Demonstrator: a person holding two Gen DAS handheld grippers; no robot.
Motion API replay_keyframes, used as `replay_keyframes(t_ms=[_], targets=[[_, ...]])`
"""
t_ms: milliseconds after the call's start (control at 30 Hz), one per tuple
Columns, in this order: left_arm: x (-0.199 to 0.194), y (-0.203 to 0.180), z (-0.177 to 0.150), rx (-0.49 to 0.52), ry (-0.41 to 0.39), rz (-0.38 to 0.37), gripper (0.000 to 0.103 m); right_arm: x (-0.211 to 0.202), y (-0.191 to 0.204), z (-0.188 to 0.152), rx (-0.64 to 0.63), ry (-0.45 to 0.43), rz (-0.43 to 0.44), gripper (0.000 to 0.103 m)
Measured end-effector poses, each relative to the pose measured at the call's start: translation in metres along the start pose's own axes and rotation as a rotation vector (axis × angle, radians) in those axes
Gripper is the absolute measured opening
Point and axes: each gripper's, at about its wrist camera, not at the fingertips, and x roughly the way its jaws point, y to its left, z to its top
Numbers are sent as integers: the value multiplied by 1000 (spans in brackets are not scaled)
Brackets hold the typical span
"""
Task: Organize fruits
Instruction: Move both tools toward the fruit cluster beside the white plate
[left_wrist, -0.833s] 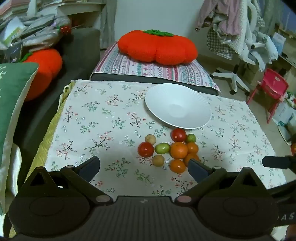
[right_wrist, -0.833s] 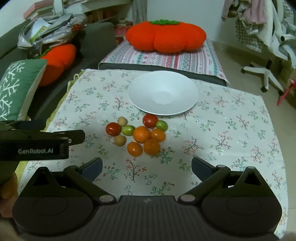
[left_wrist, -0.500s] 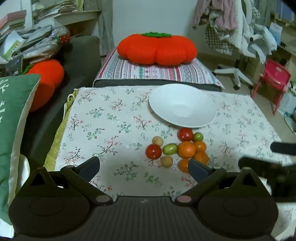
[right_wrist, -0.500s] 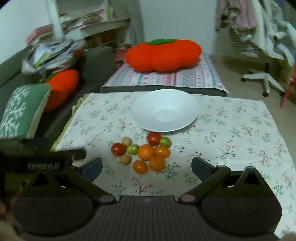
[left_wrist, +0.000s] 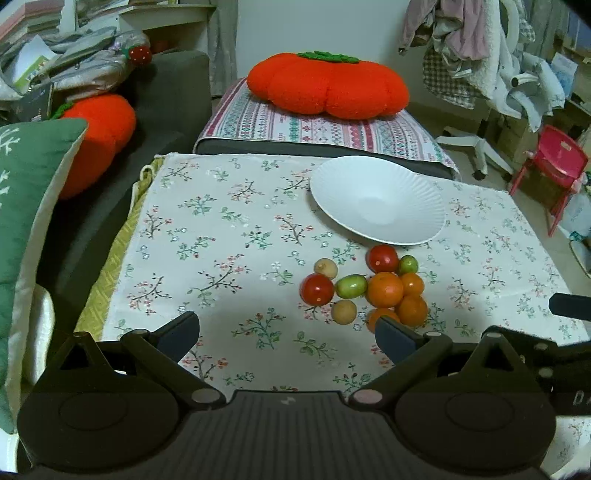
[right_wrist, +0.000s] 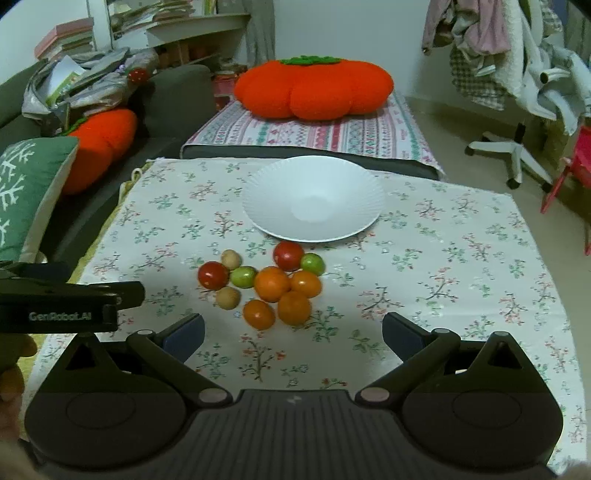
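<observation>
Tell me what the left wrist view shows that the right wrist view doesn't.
Only the left wrist view shows the red chair whole at the right edge, and there its own finger covers part of the nearest orange. Only the right wrist view shows that orange whole, and the left tool's labelled body from the side. Both show the white plate with nothing in it, the fruit cluster just in front of it on the floral cloth, and open tools holding nothing.
</observation>
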Motion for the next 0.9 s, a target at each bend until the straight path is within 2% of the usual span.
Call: replay_keyframes(t_ms=[167,467,700,900], targets=[[0,0,-1,23,-19,10,94,0,1,4,-14,5,-19,103],[8,3,-1,41,-8,36,94,2,2,3,-51,17,-31,103],[15,11,-3,15,16,30,94,8,4,-1,-57,46,-14,100],[17,14,-4,4,28,33,94,10,8,-3,-77,53,-47,100]])
